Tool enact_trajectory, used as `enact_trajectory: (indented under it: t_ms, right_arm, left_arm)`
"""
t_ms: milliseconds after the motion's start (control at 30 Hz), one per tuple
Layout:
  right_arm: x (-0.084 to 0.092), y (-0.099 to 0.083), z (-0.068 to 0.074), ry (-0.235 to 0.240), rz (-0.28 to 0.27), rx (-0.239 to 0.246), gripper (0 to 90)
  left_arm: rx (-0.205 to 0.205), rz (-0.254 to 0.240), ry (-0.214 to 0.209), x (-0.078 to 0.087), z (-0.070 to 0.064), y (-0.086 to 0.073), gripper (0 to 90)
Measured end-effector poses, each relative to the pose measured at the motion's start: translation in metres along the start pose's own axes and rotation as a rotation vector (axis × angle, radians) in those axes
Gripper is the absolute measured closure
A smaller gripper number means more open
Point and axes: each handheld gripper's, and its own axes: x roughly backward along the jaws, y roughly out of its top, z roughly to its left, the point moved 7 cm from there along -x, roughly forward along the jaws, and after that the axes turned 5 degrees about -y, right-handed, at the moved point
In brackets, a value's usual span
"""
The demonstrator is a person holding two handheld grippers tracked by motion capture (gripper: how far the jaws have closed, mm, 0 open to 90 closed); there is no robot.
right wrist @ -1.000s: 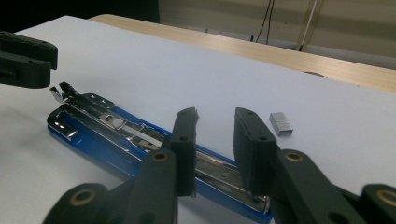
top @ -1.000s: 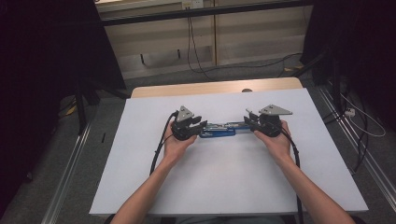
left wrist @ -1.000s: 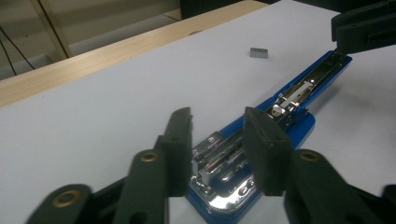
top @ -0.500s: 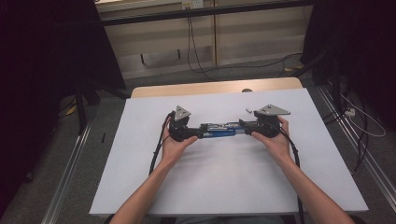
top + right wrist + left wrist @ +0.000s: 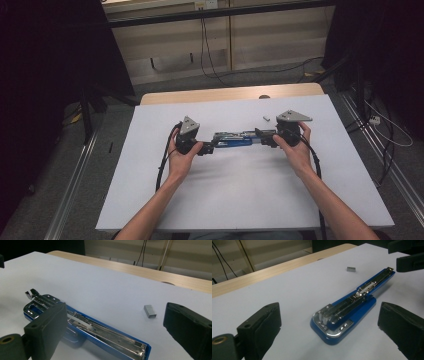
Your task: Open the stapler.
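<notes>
Having just spread both the left gripper (image 5: 209, 148) and right gripper (image 5: 263, 138) off the opened blue stapler (image 5: 348, 308) (flat mid-table between them), you've the loose staple strip (image 5: 150, 311) left to load.

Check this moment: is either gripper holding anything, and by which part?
Nothing is held. The left gripper and right gripper have just opened; the blue stapler lies flat on the white table cover between their open jaws.
</notes>
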Motion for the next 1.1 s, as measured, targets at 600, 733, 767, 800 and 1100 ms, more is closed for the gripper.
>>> enact_trajectory:
  t_ms: [600,733,767,800,1100]
  right_arm:
    - [0.006,0.001,-0.005,0.023,0.007,0.008,5.7]
    - [0.005,0.0,-0.008,0.014,0.008,-0.002,6.4]
    - [0.004,0.0,-0.008,0.013,0.007,0.0,6.4]
    - [0.004,0.0,-0.008,0.013,0.007,0.0,6.4]
    - [0.001,0.001,-0.013,0.004,0.006,-0.014,10.8]
  left_arm:
    - [0.032,-0.037,0.026,0.059,-0.005,-0.031,6.0]
    - [0.025,-0.044,0.062,0.076,-0.005,-0.037,6.0]
    - [0.028,-0.043,0.069,0.08,-0.004,-0.039,6.0]
    - [0.033,-0.044,0.068,0.083,-0.004,-0.041,6.0]
    - [0.032,-0.051,0.079,0.109,-0.018,-0.054,5.2]
